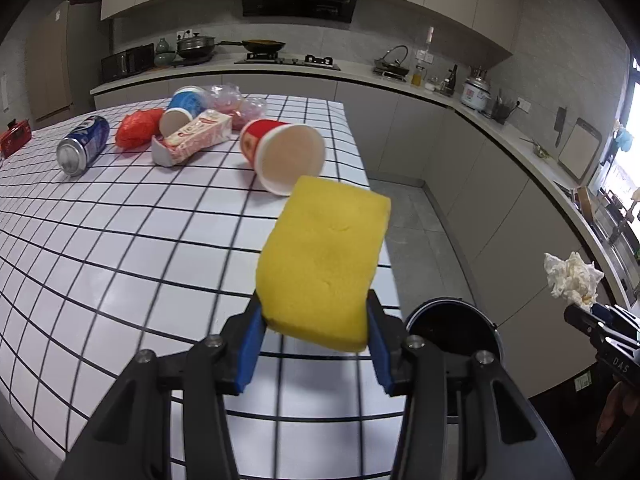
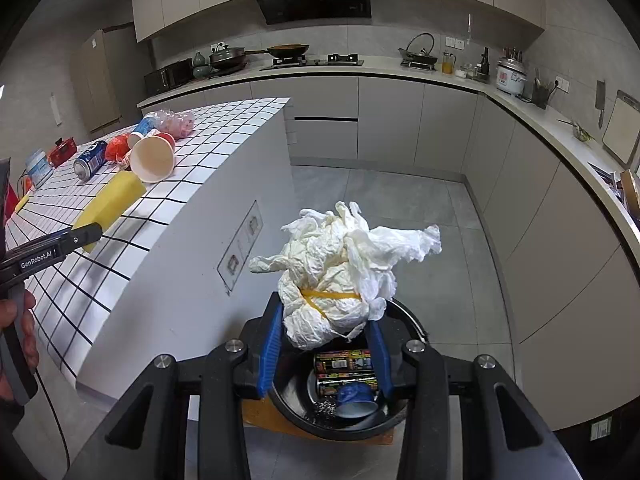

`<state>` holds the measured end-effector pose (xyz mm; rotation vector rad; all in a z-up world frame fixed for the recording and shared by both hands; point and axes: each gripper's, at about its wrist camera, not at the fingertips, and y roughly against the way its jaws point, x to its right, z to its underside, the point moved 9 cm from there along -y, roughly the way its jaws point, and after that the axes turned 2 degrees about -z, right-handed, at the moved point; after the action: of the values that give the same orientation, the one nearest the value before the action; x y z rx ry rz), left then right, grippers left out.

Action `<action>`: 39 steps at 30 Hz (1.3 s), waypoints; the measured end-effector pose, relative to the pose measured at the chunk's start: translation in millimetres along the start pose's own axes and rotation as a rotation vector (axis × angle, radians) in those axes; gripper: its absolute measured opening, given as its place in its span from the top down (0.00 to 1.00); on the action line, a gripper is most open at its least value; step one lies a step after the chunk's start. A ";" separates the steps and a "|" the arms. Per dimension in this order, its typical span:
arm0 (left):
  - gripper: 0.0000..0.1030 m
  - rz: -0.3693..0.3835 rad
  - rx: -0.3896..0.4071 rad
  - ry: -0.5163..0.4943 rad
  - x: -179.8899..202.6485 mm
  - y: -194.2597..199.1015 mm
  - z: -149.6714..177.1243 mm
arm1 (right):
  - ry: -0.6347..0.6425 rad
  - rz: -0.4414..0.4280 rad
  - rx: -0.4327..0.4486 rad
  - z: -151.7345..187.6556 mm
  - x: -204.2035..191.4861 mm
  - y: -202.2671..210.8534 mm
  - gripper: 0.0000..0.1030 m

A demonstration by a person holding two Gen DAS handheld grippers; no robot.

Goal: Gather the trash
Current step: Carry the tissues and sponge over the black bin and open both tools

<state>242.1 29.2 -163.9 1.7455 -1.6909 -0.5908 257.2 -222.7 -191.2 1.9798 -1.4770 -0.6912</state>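
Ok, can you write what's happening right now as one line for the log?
left tongs: shut on yellow sponge | right tongs: shut on crumpled tissue, above bin | cups, can: on table

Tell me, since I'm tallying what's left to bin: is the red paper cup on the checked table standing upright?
No, the red paper cup lies on its side on the checked table, its open mouth facing the camera.
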 end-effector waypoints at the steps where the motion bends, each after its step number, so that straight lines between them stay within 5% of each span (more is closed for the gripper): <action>1: 0.54 0.002 0.002 -0.008 6.2 0.4 0.5 | -0.004 -0.001 0.000 2.0 3.2 0.8 0.60; 22: 0.54 0.070 -0.054 -0.101 131.3 -14.9 49.2 | 0.013 -0.045 -0.065 56.0 64.9 -9.8 0.60; 37: 0.53 0.118 -0.169 -0.113 182.3 -62.6 101.8 | 0.129 -0.156 -0.161 105.0 69.2 -81.9 0.60; 39: 0.47 0.148 -0.204 -0.119 191.4 -72.8 109.1 | 0.154 -0.179 -0.173 111.5 68.1 -93.5 0.59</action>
<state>231.7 -176.2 -271.2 1.4541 -1.7553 -0.7828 259.7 -282.1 -340.5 1.9974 -1.1224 -0.6993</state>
